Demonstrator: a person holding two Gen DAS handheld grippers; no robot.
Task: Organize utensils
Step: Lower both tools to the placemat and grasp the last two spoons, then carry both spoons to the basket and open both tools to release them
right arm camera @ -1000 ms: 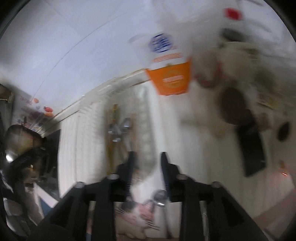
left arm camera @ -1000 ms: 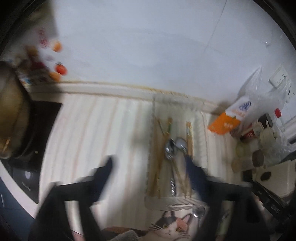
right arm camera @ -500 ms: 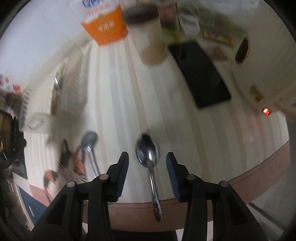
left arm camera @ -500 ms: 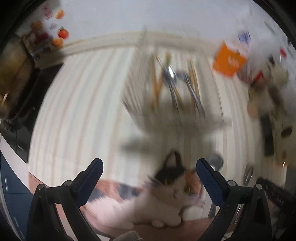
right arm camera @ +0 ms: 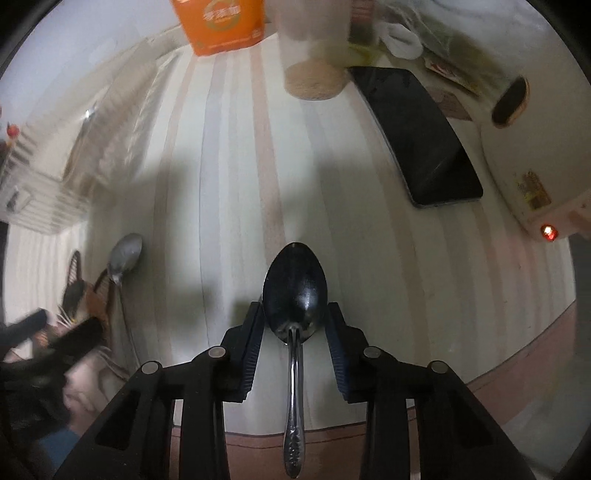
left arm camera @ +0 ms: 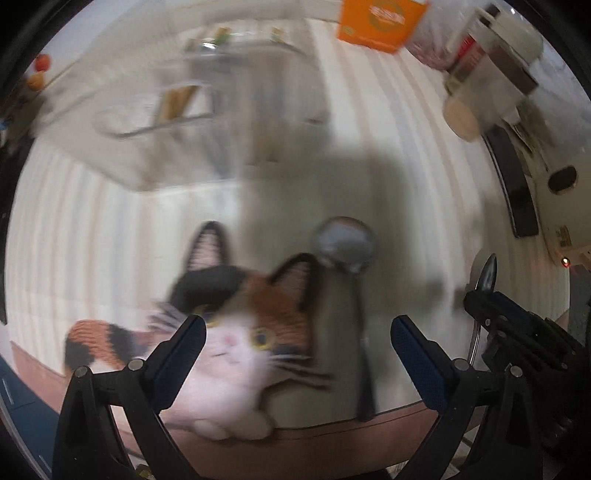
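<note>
Straddling a dark spoon (right arm camera: 294, 295), the right hand-held gripper (right arm camera: 294, 314) has its fingers (right arm camera: 255, 328) on either side of the bowl, close beside it; contact can't be confirmed, so jaws are apart around it rather than clamped. The spoon lies flat on the striped tabletop (right arm camera: 229, 177), bowl pointing away from the near edge, handle running back over the brown near edge between the fingers.

Left hand-held gripper (left arm camera: 297, 332) is wide apart and holds nothing. It hangs over a calico cat figure (left arm camera: 236, 325) at the near edge of the tabletop (left arm camera: 74, 221). A second spoon (left arm camera: 345, 243) lies just right of the cat's ear, handle running toward the near edge; this view is motion-blurred. From the right wrist camera that spoon (right arm camera: 123, 258) sits well left of the dark one, beside the cat (right arm camera: 86, 295).

A clear utensil tray (left arm camera: 192, 107) sits toward the far left of the tabletop with wooden chopsticks (left arm camera: 177, 99) in it; other contents are too blurred to tell.

Far side: orange carton (right arm camera: 221, 26), clear jar (right arm camera: 314, 74) with tan contents beside it. A black phone (right arm camera: 421, 136) lies flat toward the right edge, next to a white appliance (right arm camera: 532, 155) with a red light (right arm camera: 547, 232).
</note>
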